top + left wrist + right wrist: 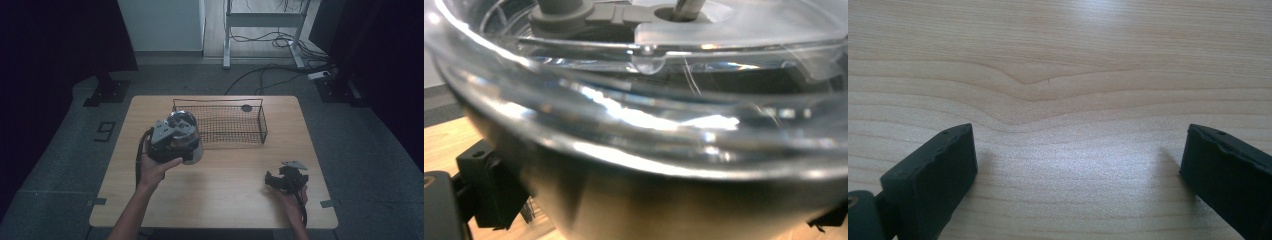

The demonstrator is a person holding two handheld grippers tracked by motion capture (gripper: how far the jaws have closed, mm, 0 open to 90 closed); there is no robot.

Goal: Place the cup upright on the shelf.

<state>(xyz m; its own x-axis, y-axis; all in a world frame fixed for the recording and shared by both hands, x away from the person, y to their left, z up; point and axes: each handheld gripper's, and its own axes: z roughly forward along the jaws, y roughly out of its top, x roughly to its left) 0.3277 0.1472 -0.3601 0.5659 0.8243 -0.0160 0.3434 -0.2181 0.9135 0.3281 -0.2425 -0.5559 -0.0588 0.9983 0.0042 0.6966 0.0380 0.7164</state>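
A round clear container (186, 131) with a see-through lid and a grey hub on top is held by my left gripper (184, 142) at the table's left middle, just by the left end of the wire basket (227, 124). In the left gripper view the container (649, 115) looms very close, with a black jaw on each side of its shiny lower wall; the left gripper (659, 207) is shut on it. My right gripper (272, 180) rests low over the front right of the table. Its jaws stand wide apart over bare wood, so the right gripper (1078, 165) is open.
The black wire basket stands at the back middle of the wooden table (225, 195), with a small dark round thing (246, 107) at its far side. Beyond the table are a grey floor, cables and a white desk frame (260, 20).
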